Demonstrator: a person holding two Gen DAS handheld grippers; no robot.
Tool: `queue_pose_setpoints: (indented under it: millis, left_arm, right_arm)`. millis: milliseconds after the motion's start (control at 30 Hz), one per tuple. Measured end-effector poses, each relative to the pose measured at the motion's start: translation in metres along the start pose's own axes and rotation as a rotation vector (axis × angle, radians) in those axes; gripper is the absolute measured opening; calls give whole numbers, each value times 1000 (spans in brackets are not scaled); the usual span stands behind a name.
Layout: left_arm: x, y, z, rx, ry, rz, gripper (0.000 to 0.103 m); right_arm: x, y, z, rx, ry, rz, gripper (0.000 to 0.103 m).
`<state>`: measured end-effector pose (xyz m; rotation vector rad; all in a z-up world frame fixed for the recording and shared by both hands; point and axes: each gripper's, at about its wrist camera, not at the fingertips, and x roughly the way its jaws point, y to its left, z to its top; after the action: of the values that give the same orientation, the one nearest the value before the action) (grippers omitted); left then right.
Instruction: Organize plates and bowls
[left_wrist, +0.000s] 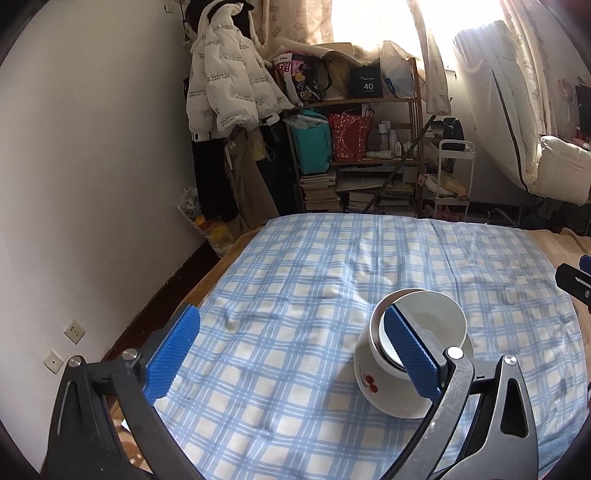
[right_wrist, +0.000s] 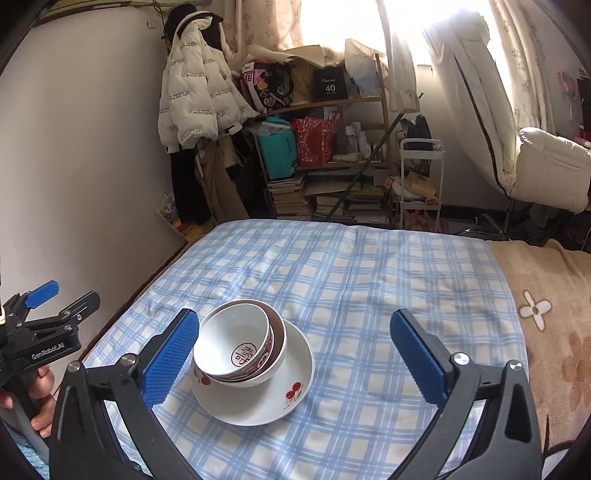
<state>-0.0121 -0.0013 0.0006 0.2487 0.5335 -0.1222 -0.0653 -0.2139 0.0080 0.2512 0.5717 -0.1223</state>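
Observation:
A stack of crockery sits on the blue checked cloth (right_wrist: 369, 280). In the right wrist view a small white bowl (right_wrist: 232, 343) with a red emblem is nested in a larger cherry-print bowl (right_wrist: 275, 352), which rests on a white cherry-print plate (right_wrist: 291, 384). My right gripper (right_wrist: 295, 362) is open and empty, with its left pad (right_wrist: 170, 358) next to the bowls. In the left wrist view the nested bowls (left_wrist: 373, 373) lie behind the right pad (left_wrist: 410, 350). My left gripper (left_wrist: 291, 354) is open and empty, to the left of the stack.
The cloth (left_wrist: 332, 295) covers a bed beside a white wall (left_wrist: 92, 184). A brown flower blanket (right_wrist: 546, 314) lies at the right. A cluttered shelf (right_wrist: 325, 147), a hanging white jacket (right_wrist: 195, 85) and a small cart (right_wrist: 421, 177) stand beyond the bed.

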Motion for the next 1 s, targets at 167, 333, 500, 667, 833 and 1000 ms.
queue_pose_setpoints:
  millis: [167,333,500,667,833,1000]
  left_arm:
    - [-3,-1,-4,4,-21,-8,99]
    - [6,1,-8,-4,6,-25,99]
    - [14,0,-12,-7,20,-31,99]
    - [16,0,-12,-17,22,-33,99]
    - [13,1,-13,-41,7,-30,99]
    - [10,3,-14,-47,0,-18,99]
  right_arm:
    - [-1,-5,-6,24,-19,-28,103]
    - [-5,-7,-4,25,-53,-57,103]
    - [-5,-8,-3,21,-63,-55,103]
    - [-6,-7,-2,21,-69,-55,103]
    - [-7,-6,0,2,-80,-69,103]
    - [-8,-6,0,-6,-79,-78,103]
